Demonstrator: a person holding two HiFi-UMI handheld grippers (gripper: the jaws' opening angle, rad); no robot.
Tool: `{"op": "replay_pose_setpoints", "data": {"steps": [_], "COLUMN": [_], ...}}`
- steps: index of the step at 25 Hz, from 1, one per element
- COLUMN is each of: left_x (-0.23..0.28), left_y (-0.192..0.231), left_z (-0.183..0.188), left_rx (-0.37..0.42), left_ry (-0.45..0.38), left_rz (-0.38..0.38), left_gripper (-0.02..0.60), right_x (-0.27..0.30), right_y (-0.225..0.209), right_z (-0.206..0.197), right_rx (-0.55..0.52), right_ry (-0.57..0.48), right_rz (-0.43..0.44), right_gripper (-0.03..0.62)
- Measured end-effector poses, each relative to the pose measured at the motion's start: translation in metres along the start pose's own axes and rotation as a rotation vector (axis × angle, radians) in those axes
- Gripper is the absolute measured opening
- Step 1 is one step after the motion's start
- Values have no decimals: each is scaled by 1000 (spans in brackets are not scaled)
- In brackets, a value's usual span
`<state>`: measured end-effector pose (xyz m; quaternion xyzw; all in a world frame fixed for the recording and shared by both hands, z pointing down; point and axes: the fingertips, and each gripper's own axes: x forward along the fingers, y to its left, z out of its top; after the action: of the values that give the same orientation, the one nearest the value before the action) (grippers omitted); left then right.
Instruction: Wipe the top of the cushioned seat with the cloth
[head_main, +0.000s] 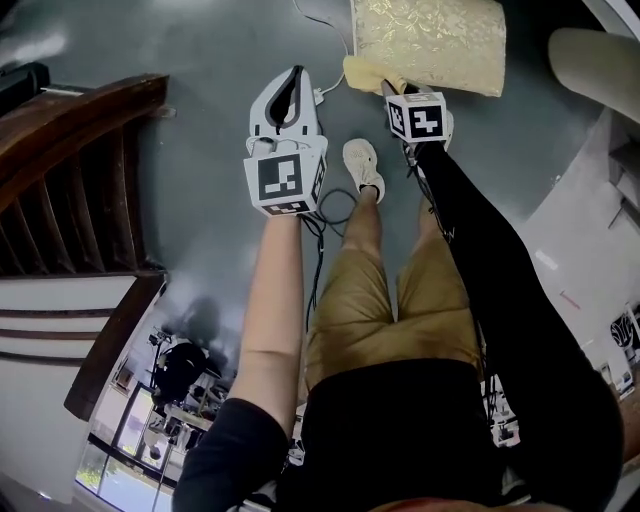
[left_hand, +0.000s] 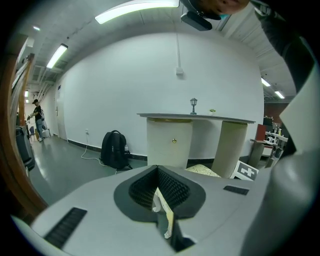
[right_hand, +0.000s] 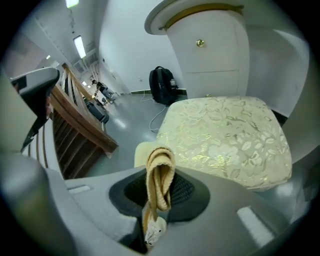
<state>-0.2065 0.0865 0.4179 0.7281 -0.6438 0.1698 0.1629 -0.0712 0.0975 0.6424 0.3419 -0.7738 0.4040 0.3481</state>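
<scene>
Cloth is being pinched in a folded loop by the right gripper, touching the near edge of the seat at the frame's top, probably ready for wiping, while the left gripper, hanging aside, is pressing together on a thin pale strip.

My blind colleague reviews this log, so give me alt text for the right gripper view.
The right claw is shut on a folded yellow cloth, held before a cushioned seat with cream floral fabric. A wooden railing is at left, a black backpack on the floor behind.
</scene>
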Motion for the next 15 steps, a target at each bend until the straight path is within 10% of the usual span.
{"op": "replay_pose_setpoints", "data": {"steps": [15], "left_x": [65], "left_y": [-67], "left_z": [26], "left_rx": [-3], "left_ry": [8], "left_rz": [-57], "left_gripper": [8], "right_x": [-77], "right_y": [-178], "right_z": [-2], "right_rx": [91], "right_ry": [22], "right_rz": [-242], "right_gripper": [58]}}
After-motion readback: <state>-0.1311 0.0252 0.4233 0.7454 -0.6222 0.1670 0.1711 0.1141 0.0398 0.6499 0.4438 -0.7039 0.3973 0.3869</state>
